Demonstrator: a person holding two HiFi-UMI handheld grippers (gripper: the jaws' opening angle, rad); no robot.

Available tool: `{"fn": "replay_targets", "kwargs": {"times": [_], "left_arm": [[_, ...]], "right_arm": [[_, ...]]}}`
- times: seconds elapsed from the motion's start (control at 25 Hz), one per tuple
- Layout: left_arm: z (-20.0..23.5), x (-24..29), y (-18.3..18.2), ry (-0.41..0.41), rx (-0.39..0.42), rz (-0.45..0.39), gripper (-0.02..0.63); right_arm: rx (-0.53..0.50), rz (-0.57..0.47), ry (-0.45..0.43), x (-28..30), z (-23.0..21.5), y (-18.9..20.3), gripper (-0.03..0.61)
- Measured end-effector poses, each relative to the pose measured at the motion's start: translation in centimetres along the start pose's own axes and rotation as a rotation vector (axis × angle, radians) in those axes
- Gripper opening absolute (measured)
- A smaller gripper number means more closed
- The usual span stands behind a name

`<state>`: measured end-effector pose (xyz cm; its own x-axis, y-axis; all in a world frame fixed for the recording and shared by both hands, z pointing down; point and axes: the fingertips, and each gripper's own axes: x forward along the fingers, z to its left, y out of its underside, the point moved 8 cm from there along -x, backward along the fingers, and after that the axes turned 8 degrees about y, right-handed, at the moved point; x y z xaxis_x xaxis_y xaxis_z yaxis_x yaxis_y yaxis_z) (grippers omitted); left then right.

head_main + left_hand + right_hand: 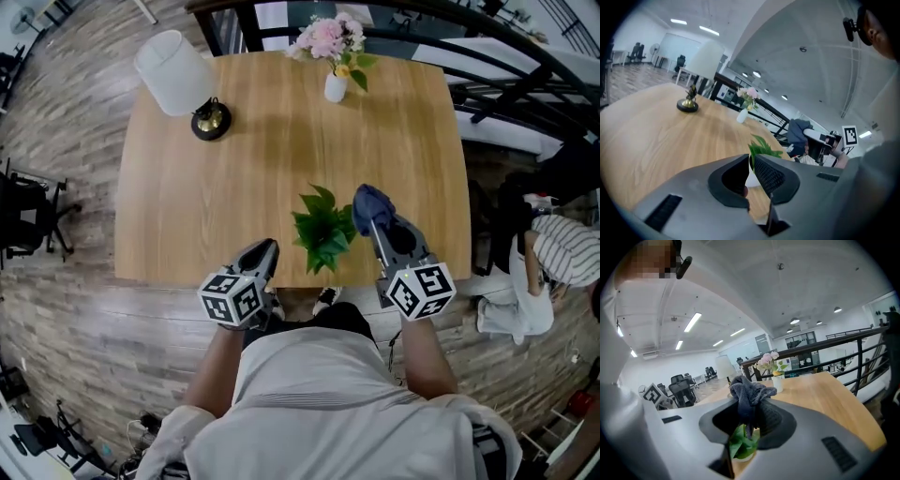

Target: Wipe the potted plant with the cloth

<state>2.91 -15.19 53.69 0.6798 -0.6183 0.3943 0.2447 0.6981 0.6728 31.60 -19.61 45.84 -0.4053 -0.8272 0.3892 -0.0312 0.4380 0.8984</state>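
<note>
**Bringing the cloth [372, 201] to the plant [324, 231]**

Right gripper [377, 223] is clenched on the bunched dark cloth and hovers just beside the leaves. The plant stands near the front edge of the table [187, 206]. Left gripper [265, 251] is closed on nothing, a little apart on the plant's other side. To my eye the wipe goes best stroking each leaf from stem outward, lightly (the plant looks small and easy to tip). The idle left gripper could steady it first, since a sideways push might slide it off the edge.
</note>
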Motion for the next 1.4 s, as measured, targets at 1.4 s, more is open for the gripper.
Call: {"fn": "replay_targets", "kwargs": {"times": [1.4], "left_arm": [[3.6,8.1,6.3,0.34,-0.579,0.145,0.094]], "right_arm": [[-0.098,0.397,-0.291,8.9,6.9,5.0,0.133]]}}
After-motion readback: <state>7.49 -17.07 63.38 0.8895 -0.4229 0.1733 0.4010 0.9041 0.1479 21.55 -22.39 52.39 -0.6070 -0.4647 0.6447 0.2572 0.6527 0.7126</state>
